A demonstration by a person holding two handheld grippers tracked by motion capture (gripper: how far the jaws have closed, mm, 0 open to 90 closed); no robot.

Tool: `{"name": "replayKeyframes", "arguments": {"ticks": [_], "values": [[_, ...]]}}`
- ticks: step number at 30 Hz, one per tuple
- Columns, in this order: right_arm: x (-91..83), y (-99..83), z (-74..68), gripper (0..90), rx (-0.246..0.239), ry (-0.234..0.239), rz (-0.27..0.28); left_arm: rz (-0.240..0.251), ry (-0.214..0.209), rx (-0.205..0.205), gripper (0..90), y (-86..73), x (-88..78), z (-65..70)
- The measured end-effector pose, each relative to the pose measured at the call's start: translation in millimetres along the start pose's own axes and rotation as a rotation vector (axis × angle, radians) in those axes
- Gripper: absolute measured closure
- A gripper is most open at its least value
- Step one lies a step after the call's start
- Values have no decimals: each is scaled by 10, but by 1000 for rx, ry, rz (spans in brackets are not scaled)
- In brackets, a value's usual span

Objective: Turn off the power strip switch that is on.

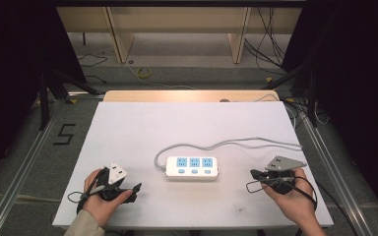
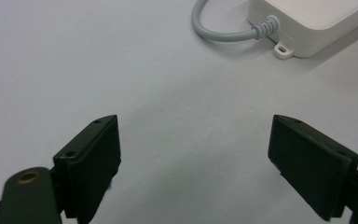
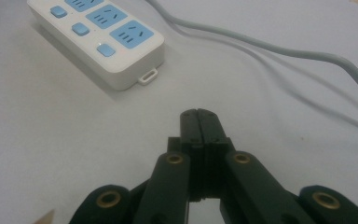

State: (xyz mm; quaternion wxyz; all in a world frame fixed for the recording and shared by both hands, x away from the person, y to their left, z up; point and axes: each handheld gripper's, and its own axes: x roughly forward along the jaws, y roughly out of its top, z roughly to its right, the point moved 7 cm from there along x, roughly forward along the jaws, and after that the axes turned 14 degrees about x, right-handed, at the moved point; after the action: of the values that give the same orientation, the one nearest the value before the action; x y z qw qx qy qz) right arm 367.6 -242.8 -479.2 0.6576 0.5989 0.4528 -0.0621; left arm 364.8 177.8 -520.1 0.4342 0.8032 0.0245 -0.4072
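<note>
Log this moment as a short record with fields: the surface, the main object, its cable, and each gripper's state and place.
surface: white table, bare apart from the strip and its cable
main object: white power strip with three blue sockets and three blue buttons, lying flat near the table's middle
cable: grey cable leaves the strip's left end, loops back and runs off toward the table's right edge
left gripper: jaws wide apart, nothing between them, left of the strip
right gripper: jaws shut together, holding nothing, right of the strip
contact: neither gripper touches the strip
</note>
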Motion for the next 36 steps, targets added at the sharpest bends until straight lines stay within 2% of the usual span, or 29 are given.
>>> {"name": "replayKeyframes", "arguments": {"ticks": [36], "values": [[104,127,-149,900,-38,17,-25,0,-3,3,167,7,6,9]]}}
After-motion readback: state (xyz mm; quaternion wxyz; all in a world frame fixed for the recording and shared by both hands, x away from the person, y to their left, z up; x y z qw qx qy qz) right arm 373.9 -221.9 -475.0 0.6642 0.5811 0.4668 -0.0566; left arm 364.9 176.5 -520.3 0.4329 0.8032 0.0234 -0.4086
